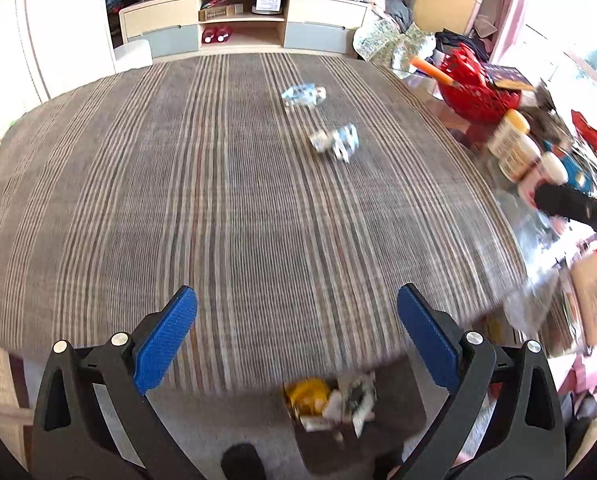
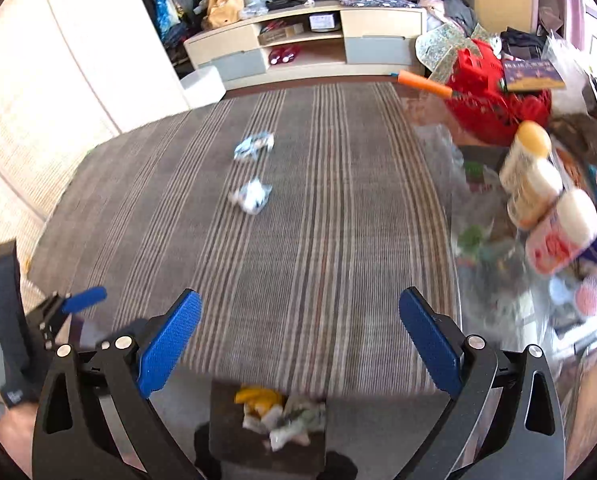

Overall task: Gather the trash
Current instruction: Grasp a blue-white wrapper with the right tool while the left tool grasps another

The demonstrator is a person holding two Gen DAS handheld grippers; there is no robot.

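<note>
Two crumpled bluish-white wrappers lie on the striped rug, one farther off [image 1: 303, 94] [image 2: 254, 145] and one nearer [image 1: 335, 142] [image 2: 252, 196]. Below the rug's near edge stands a brown bin [image 1: 402, 408] [image 2: 226, 432] holding yellow and white crumpled trash [image 1: 330, 402] [image 2: 282, 412]. My left gripper [image 1: 298, 336] hangs above the bin, open, with nothing between its blue pads. My right gripper [image 2: 300, 340] is also open and empty above the bin. The left gripper's blue finger [image 2: 84, 299] shows at the left edge of the right wrist view. Both views are blurred.
A glass table [image 2: 494, 264] on the right carries bottles [image 2: 532, 176] [image 1: 510, 140], a red basket [image 2: 498, 96] [image 1: 478, 92] and clutter. A TV cabinet [image 1: 242, 24] [image 2: 306, 40] runs along the far wall. A white box [image 2: 202, 84] sits at the rug's far left corner.
</note>
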